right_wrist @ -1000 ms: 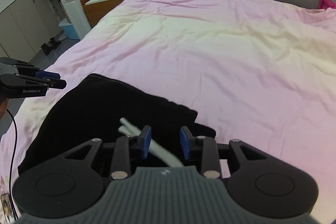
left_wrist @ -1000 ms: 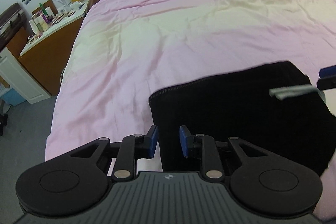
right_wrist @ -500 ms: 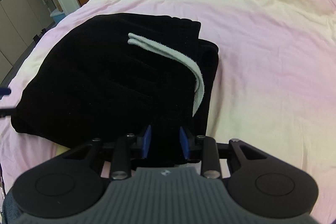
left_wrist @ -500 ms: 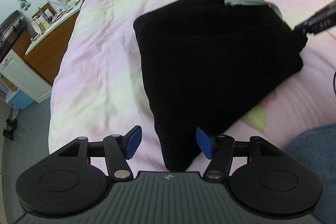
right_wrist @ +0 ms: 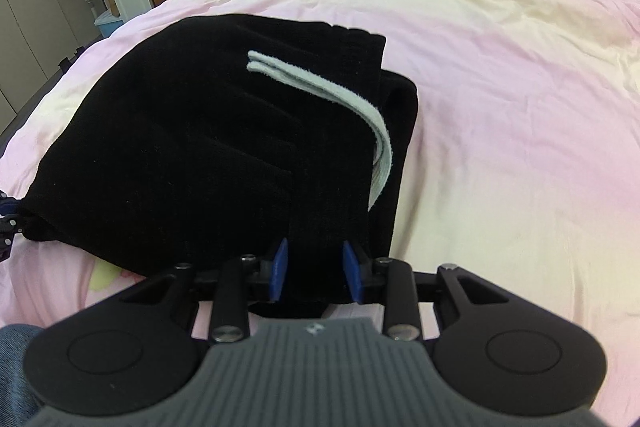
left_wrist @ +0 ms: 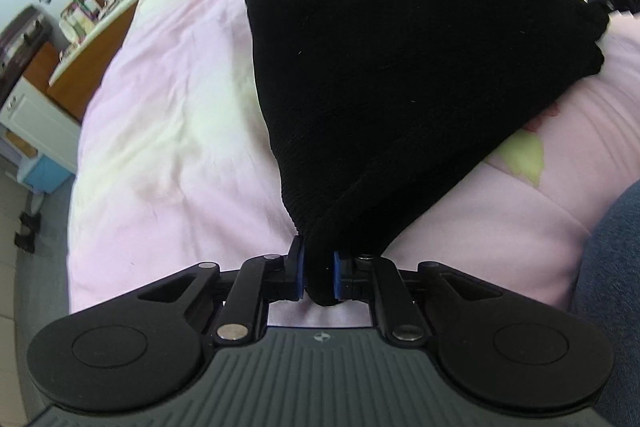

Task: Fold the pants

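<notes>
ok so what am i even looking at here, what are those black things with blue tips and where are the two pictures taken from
Each is a hand-held gripper with two blue-padded fingers; a person holds one in each hand, with a camera on each looking along its fingers. The left hand-held gripper is shut on a near corner of the black pants, which lie folded on a bed with a pink duvet. The right hand-held gripper grips another part of the near edge. The pale strip is the pants' drawstring.

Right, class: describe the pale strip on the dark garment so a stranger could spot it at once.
Start at the big pink duvet, then find the black pants lying folded on it. Near their right-hand edge runs a pale grey drawstring, doubled and curving down: the only light thing on the black cloth.
</notes>
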